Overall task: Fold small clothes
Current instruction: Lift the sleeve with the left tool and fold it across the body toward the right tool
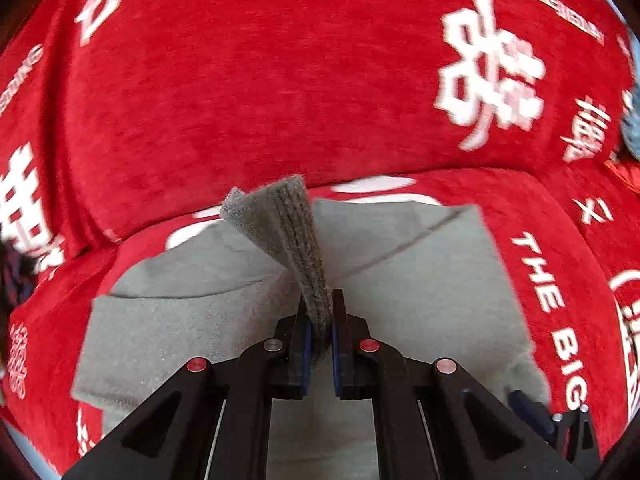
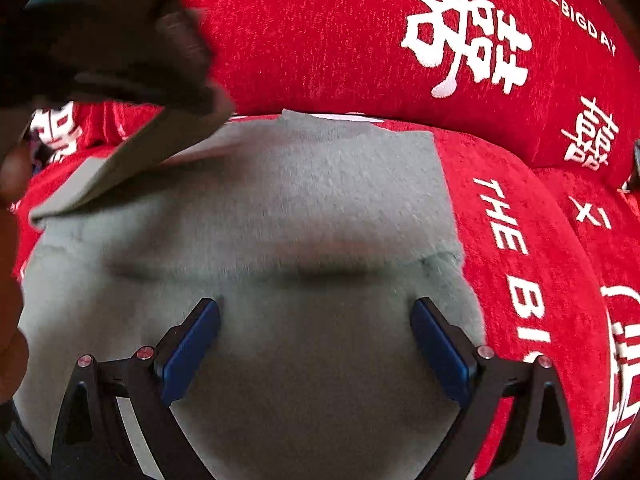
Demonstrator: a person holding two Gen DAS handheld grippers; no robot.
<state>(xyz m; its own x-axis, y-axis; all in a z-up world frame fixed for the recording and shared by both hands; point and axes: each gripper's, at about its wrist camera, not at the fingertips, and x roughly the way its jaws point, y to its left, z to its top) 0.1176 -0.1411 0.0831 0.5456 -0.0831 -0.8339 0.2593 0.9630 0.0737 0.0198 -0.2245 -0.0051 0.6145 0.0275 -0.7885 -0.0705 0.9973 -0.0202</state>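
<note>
A grey knitted garment (image 1: 420, 280) lies spread on a red sofa seat. My left gripper (image 1: 320, 312) is shut on a ribbed grey cuff or hem (image 1: 288, 232), which stands up out of the jaws above the rest of the cloth. In the right wrist view the same grey garment (image 2: 320, 208) fills the middle. My right gripper (image 2: 316, 320) is open just over it, its blue pads (image 2: 192, 348) wide apart with nothing between them. At the upper left of that view a lifted flap of grey cloth (image 2: 120, 168) hangs from the dark, blurred left gripper.
The sofa cover (image 1: 280, 80) is red with white characters and lettering, and its backrest rises right behind the garment. Part of a hand (image 2: 12, 240) shows at the left edge of the right wrist view. A dark patterned item (image 1: 12, 272) lies far left.
</note>
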